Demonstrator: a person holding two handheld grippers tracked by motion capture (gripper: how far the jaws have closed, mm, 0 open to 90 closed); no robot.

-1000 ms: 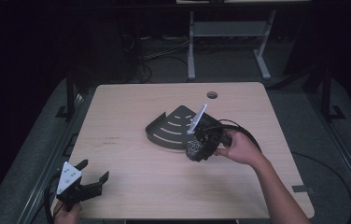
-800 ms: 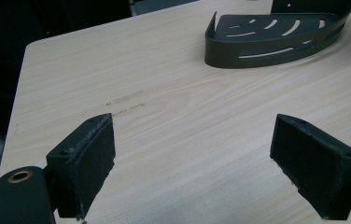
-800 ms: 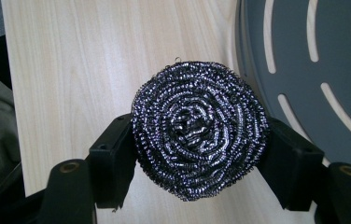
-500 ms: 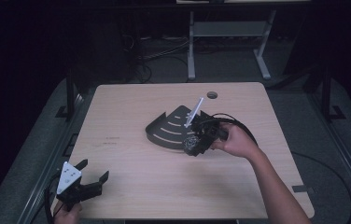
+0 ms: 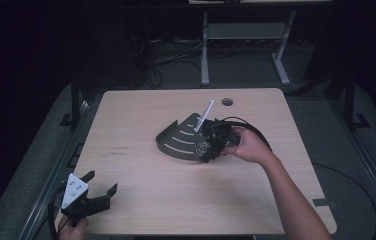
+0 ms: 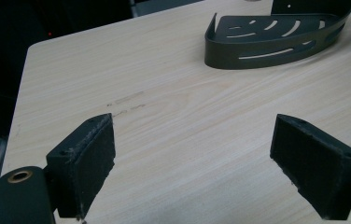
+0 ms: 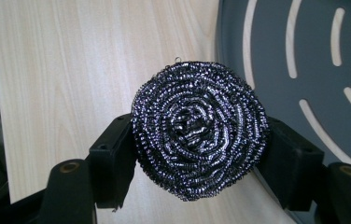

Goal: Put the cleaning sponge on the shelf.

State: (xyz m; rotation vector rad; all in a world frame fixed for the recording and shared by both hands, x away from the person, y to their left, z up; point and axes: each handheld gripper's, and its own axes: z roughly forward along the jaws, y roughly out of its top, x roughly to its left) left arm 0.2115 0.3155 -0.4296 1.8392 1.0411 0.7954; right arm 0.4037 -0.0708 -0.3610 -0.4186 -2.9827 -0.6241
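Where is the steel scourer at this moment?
The scourer sits clamped in the right gripper, right of the table's middle in the high view, over the near rim of the dark tray.

Left tool idle, right tool gripping.
Left tool (image 5: 96,192) gapes wide at the near corner; right tool (image 7: 197,154) clamps a steel scourer (image 7: 199,128), forearm outstretched.

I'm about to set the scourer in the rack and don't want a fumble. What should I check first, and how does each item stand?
1. Right tool grips the scourer on both sides: ok.
2. Scourer over the rack: not ok, it sits at the rim, partly over the table.
3. Rack floor free of other things: ok where the right gripper view shows it; the rest cannot tell.
4. Left tool out of the way: ok, open at the table's near corner.
5. Rack held steady: not ok, nothing holds it.
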